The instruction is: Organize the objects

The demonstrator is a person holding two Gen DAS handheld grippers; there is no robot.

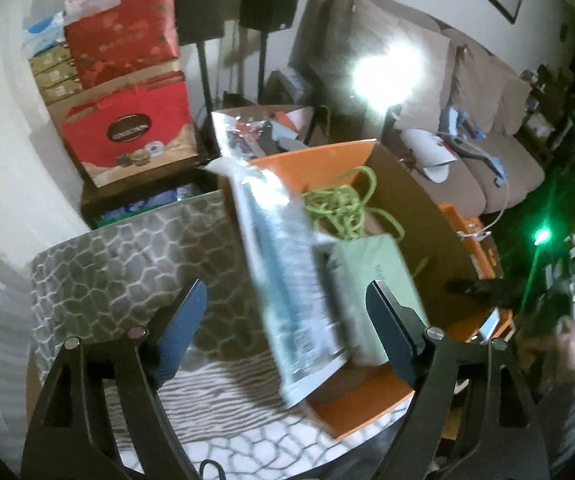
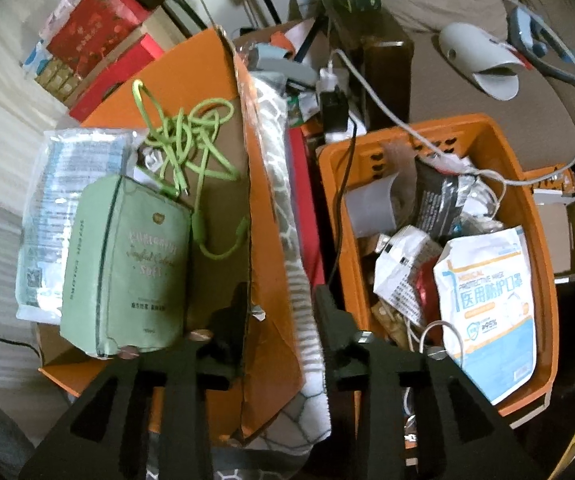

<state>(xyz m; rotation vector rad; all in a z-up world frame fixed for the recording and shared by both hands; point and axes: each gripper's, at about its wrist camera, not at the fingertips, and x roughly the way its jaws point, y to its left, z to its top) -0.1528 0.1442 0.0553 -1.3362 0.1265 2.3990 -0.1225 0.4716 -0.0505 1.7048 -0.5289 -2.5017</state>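
An open orange cardboard box (image 1: 367, 408) sits on the patterned table and also shows in the right wrist view (image 2: 215, 92). It holds a pale green tissue pack (image 1: 371, 276) (image 2: 131, 268), a tangled lime green cable (image 1: 339, 208) (image 2: 187, 132) and a clear blue-and-white packet (image 1: 287, 280) (image 2: 55, 208). In the left view the packet stands tilted against the box's near wall, blurred. My left gripper (image 1: 287, 316) is open, with the packet between its fingers but not touching them. My right gripper (image 2: 281, 320) is open, its jaws straddling the box's right wall.
An orange plastic crate (image 2: 543, 216) right of the box holds mask packets and wrappers, with cables running over it. Red gift boxes (image 1: 127, 80) are stacked at the back left. A brown sofa (image 1: 467, 92) with a white slipper lies behind. The table (image 1: 127, 264) has a patterned cloth.
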